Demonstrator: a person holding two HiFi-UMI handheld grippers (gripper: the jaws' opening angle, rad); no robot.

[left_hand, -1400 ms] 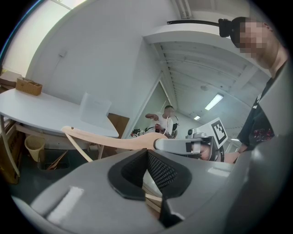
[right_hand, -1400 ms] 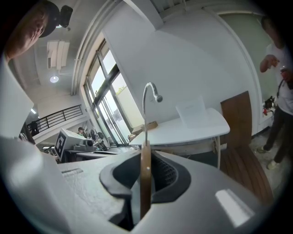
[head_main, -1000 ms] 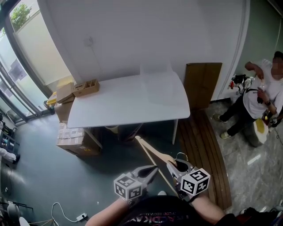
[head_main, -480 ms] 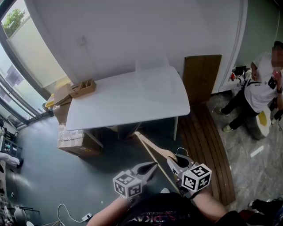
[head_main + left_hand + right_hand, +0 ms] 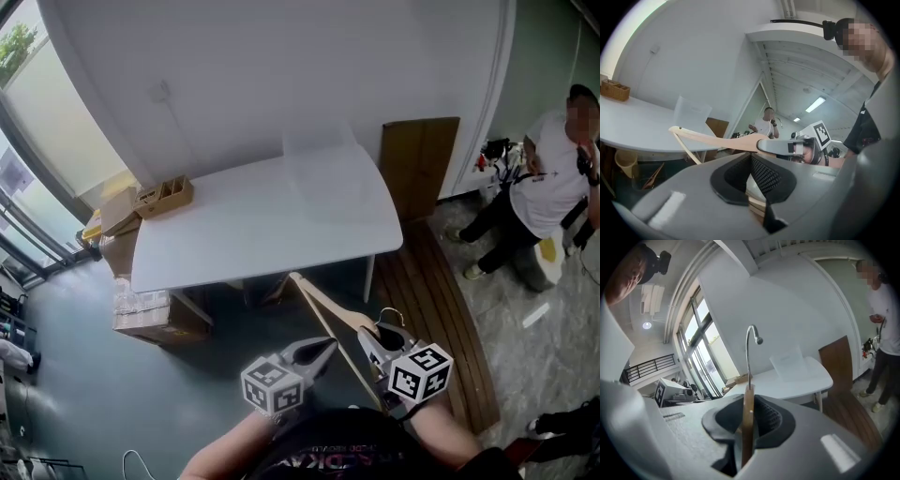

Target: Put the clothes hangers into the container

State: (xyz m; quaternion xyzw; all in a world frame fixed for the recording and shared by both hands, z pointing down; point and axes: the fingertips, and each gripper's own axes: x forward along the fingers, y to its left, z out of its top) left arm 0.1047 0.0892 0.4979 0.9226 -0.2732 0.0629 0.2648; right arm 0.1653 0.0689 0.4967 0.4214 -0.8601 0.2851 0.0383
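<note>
A wooden clothes hanger point(image 5: 323, 305) with a metal hook point(image 5: 386, 328) hangs below the table's front edge. My right gripper point(image 5: 370, 342) is shut on it near the hook. In the right gripper view the wood point(image 5: 747, 427) stands on edge between the pads, and the hook point(image 5: 752, 333) rises above. My left gripper point(image 5: 323, 349) sits just left of the hanger's bar, jaws drawn to a point. In the left gripper view a strip of wood shows low in the left gripper point(image 5: 751, 157); I cannot tell whether it is gripped. The clear container point(image 5: 323, 173) stands on the white table point(image 5: 234, 234).
A small wooden caddy point(image 5: 164, 195) sits on the table's far left corner. Cardboard boxes point(image 5: 141, 314) lie on the floor at the left. A brown board point(image 5: 417, 164) leans on the wall. A person point(image 5: 553, 202) stands at the right beside the planked floor strip point(image 5: 431, 319).
Both grippers and the hanger keep their place in view. The table has drifted slightly left and nearer. The person at the right has straightened up and raised a hand.
</note>
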